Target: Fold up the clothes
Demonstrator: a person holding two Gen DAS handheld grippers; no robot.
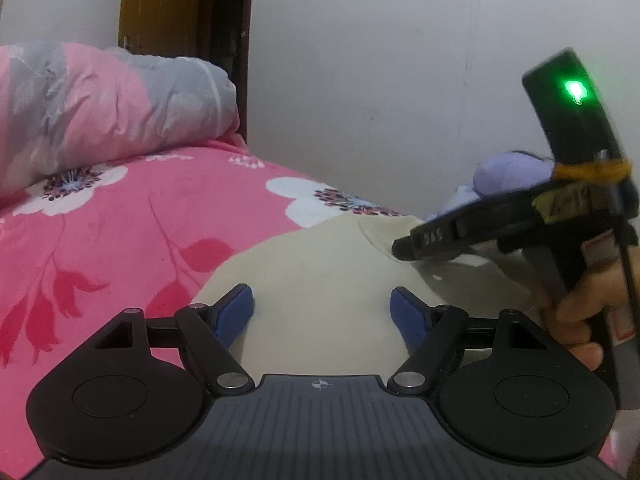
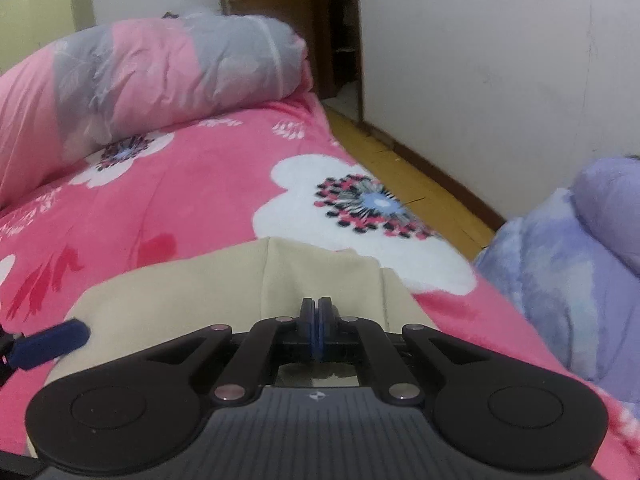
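Garment [image 1: 320, 264], a cream piece of clothing, lies flat on the bed [image 1: 120, 240], spread over the pink flowered cover just ahead of both tools. At far left a rolled pink-and-grey quilt [image 1: 100, 108] sits at the head of the bed, well apart from the cloth, with a broad stretch of bare cover between them: open room for a fold in that direction.

The left tool [image 1: 323, 312] hovers over the near part of the cloth, its blue fingers [image 1: 236, 312] spread wide with nothing between them but the fabric below; whether the pads touch the cloth cannot be told. The garment's left edge runs slantwise away from it toward the neckline [image 1: 372, 236], which lies at the far end, so the long axis appears to run away from the person.

To the right, the right tool [image 2: 316, 312] has its jaws pressed together. A raised crease of cloth runs up to its tips, but whether any fabric is pinched there cannot be told. A hand [image 1: 580, 308] grips its handle, low over the cloth's right side, nearer the neckline than the left tool.

Farther right, a lilac blanket [image 2: 560, 272] crowds the bed's corner, beside the floor [image 2: 400, 176] and wall; on that side room looks tight, so the left seems the easier way to carry an edge.
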